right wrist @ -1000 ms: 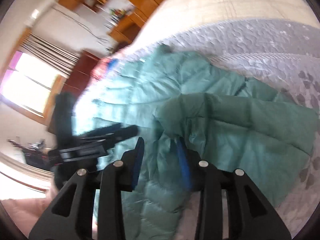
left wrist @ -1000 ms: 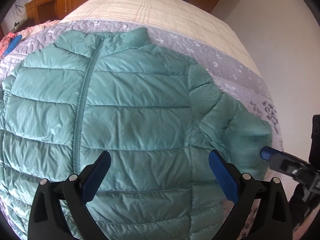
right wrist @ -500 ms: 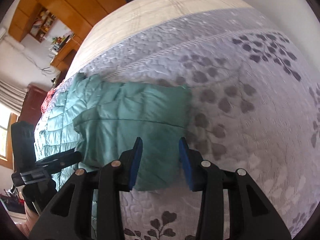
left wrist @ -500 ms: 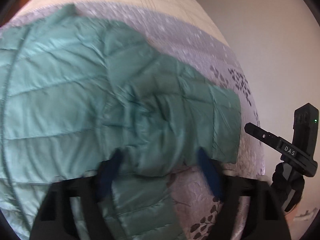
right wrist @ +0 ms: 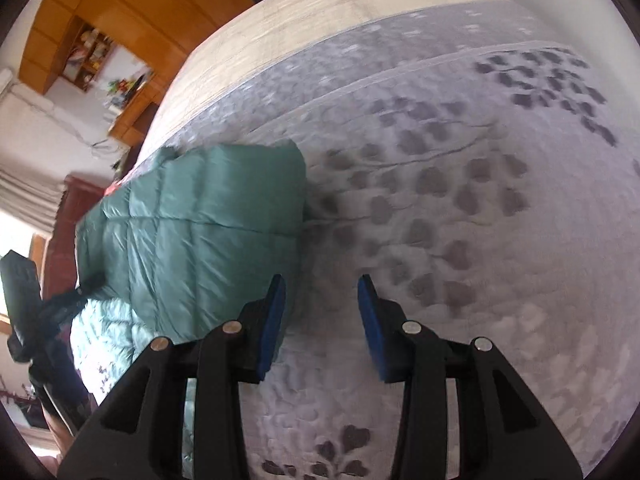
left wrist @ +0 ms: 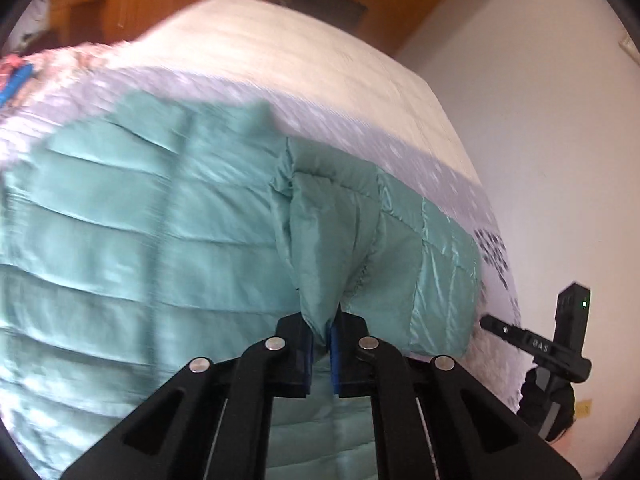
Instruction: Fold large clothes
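Note:
A teal quilted puffer jacket (left wrist: 140, 240) lies front up on the bed, zip running down its middle. My left gripper (left wrist: 320, 320) is shut on a raised fold (left wrist: 332, 248) of the jacket where the sleeve meets the body, and the cloth tents up from the pads. In the right wrist view the jacket's sleeve (right wrist: 208, 232) lies flat on the quilt. My right gripper (right wrist: 322, 292) stands open just right of the sleeve's edge, with only quilt between its fingers. The right gripper (left wrist: 536, 348) also shows at the left wrist view's right edge.
A lilac-grey quilt (right wrist: 460, 200) with dark leaf prints covers the bed. A cream bedspread (left wrist: 320, 60) lies beyond it. Wooden cabinets (right wrist: 120, 8) stand behind, and a white wall (left wrist: 540, 120) runs along the bed's right side. Pink cloth (left wrist: 16, 68) sits far left.
My left gripper went from wide open over the jacket's body to shut on a fold by the sleeve, and lifted it. My right gripper slid off the sleeve to the bare quilt beside it.

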Available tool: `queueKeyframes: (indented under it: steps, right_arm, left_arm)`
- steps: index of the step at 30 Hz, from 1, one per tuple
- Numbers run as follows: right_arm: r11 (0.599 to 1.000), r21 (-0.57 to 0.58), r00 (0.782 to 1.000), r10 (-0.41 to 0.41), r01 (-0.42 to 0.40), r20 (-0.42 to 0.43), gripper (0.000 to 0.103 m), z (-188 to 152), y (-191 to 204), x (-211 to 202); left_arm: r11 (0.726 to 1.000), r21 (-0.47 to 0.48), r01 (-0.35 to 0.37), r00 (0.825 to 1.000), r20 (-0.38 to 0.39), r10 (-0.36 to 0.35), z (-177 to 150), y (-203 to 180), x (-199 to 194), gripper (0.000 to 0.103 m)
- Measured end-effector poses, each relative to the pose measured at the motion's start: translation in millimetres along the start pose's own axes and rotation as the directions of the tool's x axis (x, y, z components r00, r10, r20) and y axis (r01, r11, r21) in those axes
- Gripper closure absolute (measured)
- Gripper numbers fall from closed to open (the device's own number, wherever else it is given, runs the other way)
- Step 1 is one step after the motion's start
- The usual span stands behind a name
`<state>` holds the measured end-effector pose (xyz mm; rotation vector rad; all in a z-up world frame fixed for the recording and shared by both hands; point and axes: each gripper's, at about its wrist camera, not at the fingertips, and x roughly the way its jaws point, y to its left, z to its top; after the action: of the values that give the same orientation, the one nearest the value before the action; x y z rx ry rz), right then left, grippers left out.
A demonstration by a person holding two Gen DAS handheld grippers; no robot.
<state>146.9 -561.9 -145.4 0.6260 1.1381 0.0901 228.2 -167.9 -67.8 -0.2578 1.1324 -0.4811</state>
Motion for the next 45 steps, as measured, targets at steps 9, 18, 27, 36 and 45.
queueKeyframes:
  steps: [9, 18, 27, 36, 45]
  right_arm:
    - [0.99, -0.084, 0.99, 0.108, -0.115, -0.089, 0.065, 9.2, 63.1, 42.9]
    - [0.986, -0.165, 0.986, -0.004, -0.025, -0.169, 0.065, 7.4, 100.2, 92.3]
    - [0.985, -0.174, 0.978, -0.051, 0.016, -0.2, 0.065, 3.8, 95.9, 108.1]
    - [0.962, -0.272, 0.997, -0.036, 0.017, -0.067, 0.063, 11.1, 148.7, 45.5]
    - [0.948, -0.314, 0.976, -0.109, 0.045, -0.189, 0.063, -1.5, 183.7, 116.8]
  left_arm:
    - [0.977, -0.083, -0.197, 0.978, 0.046, 0.201, 14.0, 79.2, -41.9, 0.097]
    - [0.924, -0.14, -0.357, 0.934, -0.06, 0.352, -0.8, 146.6, -12.7, 0.096]
    - [0.921, -0.166, -0.353, 0.935, -0.107, 0.339, -12.1, 171.7, -0.2, 0.083]
    - [0.92, -0.137, -0.368, 0.924, 0.053, 0.378, 10.5, 141.1, -70.1, 0.07]
    - [0.922, -0.028, -0.386, 0.921, -0.072, 0.383, 16.3, 119.7, 3.3, 0.07]
